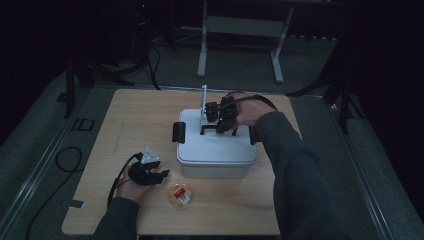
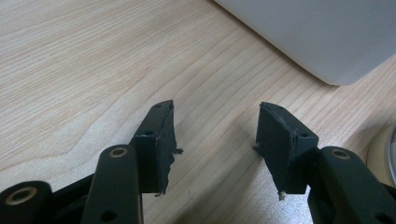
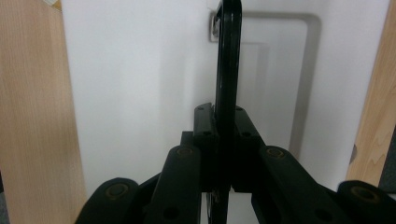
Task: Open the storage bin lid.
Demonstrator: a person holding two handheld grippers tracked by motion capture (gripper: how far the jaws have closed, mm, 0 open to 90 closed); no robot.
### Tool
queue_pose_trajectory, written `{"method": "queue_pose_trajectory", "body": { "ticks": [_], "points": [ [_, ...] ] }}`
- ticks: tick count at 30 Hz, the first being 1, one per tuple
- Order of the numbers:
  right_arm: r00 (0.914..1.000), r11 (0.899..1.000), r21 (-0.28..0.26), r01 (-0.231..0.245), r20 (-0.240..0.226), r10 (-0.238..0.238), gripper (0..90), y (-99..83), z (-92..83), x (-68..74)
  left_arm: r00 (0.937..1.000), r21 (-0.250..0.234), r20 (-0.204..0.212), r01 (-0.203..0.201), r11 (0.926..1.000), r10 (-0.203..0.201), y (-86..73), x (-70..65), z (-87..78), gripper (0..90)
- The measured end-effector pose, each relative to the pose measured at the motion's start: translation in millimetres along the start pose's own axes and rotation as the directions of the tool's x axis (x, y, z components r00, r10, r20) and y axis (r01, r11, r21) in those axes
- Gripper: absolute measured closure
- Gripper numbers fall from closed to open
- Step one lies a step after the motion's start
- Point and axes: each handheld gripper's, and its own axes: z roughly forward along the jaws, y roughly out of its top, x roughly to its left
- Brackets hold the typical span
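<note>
One white box (image 1: 215, 147), one black handle (image 3: 227, 60), one round container (image 1: 180, 195).

A small round yellow container (image 1: 180, 195) with a red label lies on the wooden tabletop (image 1: 125, 130), near its front edge.

A high camera looks forward and down over the surface (image 1: 150, 120); two tool-mounted cameras sit close, all sharing the white box (image 1: 216, 150).

text: none legible | cup (image 1: 180, 195): red-and-white lid label, print too small to read | box (image 1: 216, 145): plain white, no marking seen
</note>
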Motion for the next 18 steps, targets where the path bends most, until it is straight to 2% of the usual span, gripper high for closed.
{"method": "queue_pose_trajectory", "body": {
  "ticks": [6, 18],
  "points": [
    [1.0000, 1.000, 0.001, 0.004, 0.003, -0.004, 84.1, -4.0, -4.2, 0.8, 1.0000, 0.000, -0.001, 0.000, 1.0000, 0.000, 0.0, -0.1, 0.0, 47.3],
    [0.9997, 1.000, 0.016, -0.020, 0.015, 0.020, 84.1, -15.6, -12.5, 0.8, 1.0000, -0.001, 0.000, 0.002, 1.0000, -0.002, -0.1, 0.0, 0.0, 47.3]
  ]
}}
